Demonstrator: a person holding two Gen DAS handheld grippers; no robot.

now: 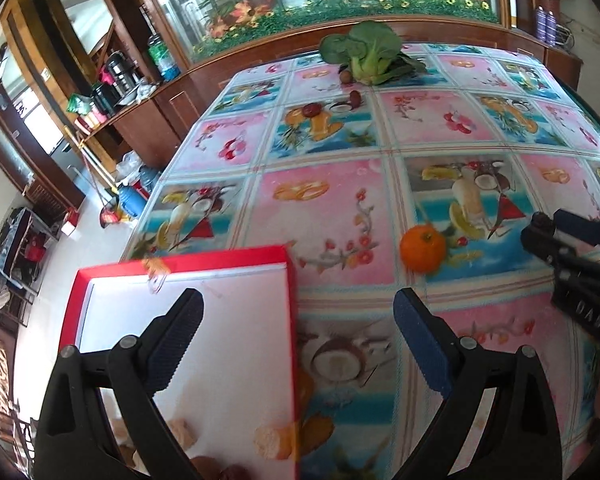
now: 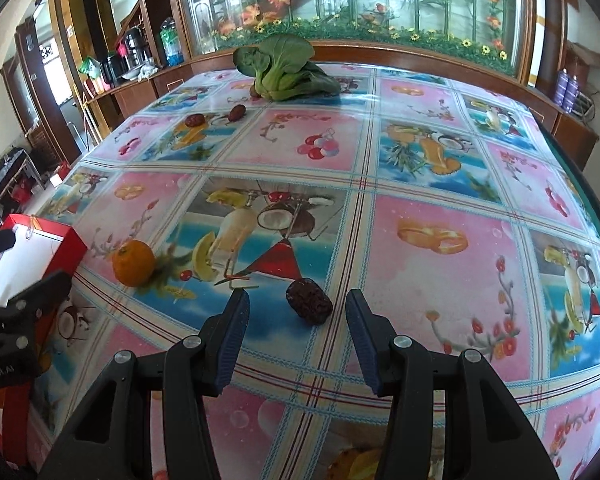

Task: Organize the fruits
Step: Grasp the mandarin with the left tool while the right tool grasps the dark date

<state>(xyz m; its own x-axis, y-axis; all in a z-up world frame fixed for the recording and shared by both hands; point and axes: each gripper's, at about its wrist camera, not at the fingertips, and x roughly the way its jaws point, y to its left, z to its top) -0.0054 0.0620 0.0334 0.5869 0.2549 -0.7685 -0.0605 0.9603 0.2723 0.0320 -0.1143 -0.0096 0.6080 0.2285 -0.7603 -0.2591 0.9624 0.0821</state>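
Nearest the right wrist camera, the right hand-held gripper stood partly open, its blue pads apart and holding nothing. A wrinkled dark red date lay on the surface just ahead of the gap between those pads, touching neither one. To its left sat an orange, upright on the patterned cloth and well clear of the date. Further left, the red box with its white inside rested at the surface's near edge.

From the left wrist view, the left hand-held gripper was spread wide and empty, one finger over the box's white floor and the other over the cloth, with the box's right wall beneath the gap. Near the bottom of that box, a few dark red dates and some pale pieces showed, blurred and partly hidden by the finger. The orange lay beyond the right finger, near the tip of the other gripper at the frame's right edge.

Far across the surface, a green leafy vegetable lay near the back edge, with two more dates on the cloth before it and a small brown one just beside its stem.
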